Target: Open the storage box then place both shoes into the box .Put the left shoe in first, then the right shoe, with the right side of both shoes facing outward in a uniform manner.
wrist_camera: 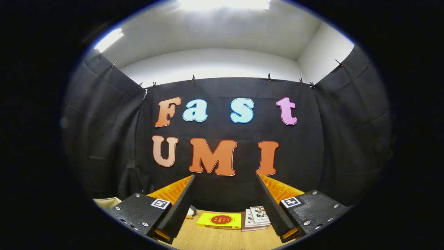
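A pale wooden surface (pixel 222 238) is lying under black cloth walls. Beyond the tool (pixel 225 208), its fingers standing apart and empty, a yellow book (pixel 219 220) and stacked booklets (pixel 256 218) are resting. Part of a shoe (pixel 190 211) is peeking past the left finger.

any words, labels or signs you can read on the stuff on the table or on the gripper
yellow book: red round emblem with print, too small to read.
stack of booklets: cover print too blurred to read.
square markers on the gripper, open over the wooden table: coded patterns, no words.
Nothing here reads clearly.
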Available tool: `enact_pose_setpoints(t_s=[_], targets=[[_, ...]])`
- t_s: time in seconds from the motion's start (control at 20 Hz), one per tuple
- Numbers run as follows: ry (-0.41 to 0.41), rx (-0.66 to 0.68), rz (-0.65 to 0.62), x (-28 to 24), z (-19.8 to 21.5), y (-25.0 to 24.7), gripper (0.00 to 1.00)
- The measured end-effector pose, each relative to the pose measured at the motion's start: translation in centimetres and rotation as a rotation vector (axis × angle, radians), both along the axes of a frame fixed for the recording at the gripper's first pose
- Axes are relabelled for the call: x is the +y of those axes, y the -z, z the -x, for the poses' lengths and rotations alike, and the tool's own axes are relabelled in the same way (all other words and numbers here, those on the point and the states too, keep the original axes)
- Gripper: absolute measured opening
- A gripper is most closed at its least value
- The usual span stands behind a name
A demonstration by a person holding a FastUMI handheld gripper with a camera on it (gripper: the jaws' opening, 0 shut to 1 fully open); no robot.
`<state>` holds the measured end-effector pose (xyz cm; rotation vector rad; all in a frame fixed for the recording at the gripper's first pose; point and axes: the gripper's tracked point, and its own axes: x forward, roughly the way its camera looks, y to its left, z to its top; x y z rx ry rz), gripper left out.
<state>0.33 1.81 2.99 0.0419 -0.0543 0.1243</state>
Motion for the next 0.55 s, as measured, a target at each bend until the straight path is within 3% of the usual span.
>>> enact_pose_setpoints(t_s=[0.55], targets=[[-0.004,-0.007,0.011,0.48,0.24,-0.15,1.0]])
